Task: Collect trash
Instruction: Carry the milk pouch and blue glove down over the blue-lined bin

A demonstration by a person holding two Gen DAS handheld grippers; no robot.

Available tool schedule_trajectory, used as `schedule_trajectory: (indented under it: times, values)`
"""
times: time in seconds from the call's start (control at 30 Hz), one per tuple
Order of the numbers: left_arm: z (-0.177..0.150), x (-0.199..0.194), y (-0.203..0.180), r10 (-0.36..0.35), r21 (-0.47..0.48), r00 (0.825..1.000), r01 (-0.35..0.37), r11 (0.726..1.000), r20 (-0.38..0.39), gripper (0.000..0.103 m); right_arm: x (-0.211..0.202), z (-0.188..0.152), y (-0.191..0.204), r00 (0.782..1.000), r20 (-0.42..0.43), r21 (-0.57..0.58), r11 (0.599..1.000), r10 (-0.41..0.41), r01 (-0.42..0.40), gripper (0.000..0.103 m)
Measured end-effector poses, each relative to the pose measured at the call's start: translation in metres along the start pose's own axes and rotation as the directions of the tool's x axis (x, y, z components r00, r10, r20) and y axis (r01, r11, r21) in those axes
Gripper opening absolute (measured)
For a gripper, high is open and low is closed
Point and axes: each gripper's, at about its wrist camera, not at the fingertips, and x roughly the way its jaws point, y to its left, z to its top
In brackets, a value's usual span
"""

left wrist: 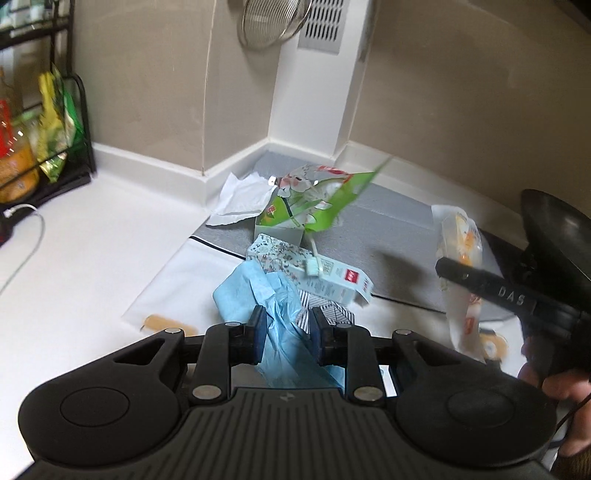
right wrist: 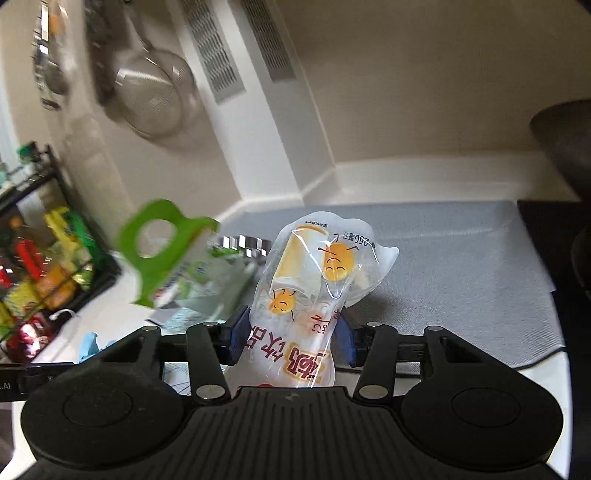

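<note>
My left gripper (left wrist: 286, 332) is shut on a crumpled light-blue paper (left wrist: 258, 291), held just above the white counter (left wrist: 92, 258). Behind it lie a floral carton (left wrist: 325, 273), a green-and-white wrapper (left wrist: 314, 199), which is blurred, and a white crumpled paper (left wrist: 243, 199). A tan stick (left wrist: 166, 323) lies on the counter to the left. My right gripper (right wrist: 293, 336) is shut on a clear plastic pouch (right wrist: 317, 266) printed with yellow smiling faces, held over the grey mat (right wrist: 461, 258). The left wrist view shows that pouch (left wrist: 458, 236) at the right, in the right gripper.
A black rack (left wrist: 74, 122) with bright packets stands at the far left, with a white cable (left wrist: 29, 229) beside it. A metal strainer (left wrist: 273, 22) hangs on the wall. A dark pan (left wrist: 554, 229) is at the right. A hand (left wrist: 554, 384) holds the right gripper.
</note>
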Motion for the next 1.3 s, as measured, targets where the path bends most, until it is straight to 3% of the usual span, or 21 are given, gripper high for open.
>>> schedule_trajectory:
  times: [0.3, 0.53, 0.8, 0.97, 1.3]
  values:
    - [-0.047, -0.091, -0.017, -0.041, 0.029, 0.997, 0.039, 0.999, 0.069, 0.027, -0.091, -0.024, 0.011, 0.99, 0.061, -0.051, 0.991, 0.13, -0.127, 0.052]
    - [-0.1, -0.167, -0.022, -0.067, 0.049, 0.994, 0.063, 0.997, 0.082, 0.027, -0.159, -0.053, 0.021, 0.969, 0.053, -0.101, 0.966, 0.243, -0.236, 0.052]
    - [-0.139, -0.232, -0.003, -0.007, 0.01, 0.994, 0.006, 1.0, 0.106, 0.027, -0.212, -0.073, 0.03, 0.942, 0.04, -0.135, 0.935, 0.335, -0.327, 0.052]
    - [-0.163, -0.229, 0.018, 0.053, -0.054, 0.997, -0.05, 0.997, 0.052, 0.027, -0.216, -0.087, 0.04, 0.928, -0.005, -0.156, 0.917, 0.371, -0.368, 0.052]
    - [-0.229, -0.17, 0.061, 0.124, -0.102, 0.987, -0.134, 0.986, -0.103, 0.027, -0.159, -0.158, 0.054, 0.911, -0.256, -0.134, 0.921, 0.325, -0.366, 0.052]
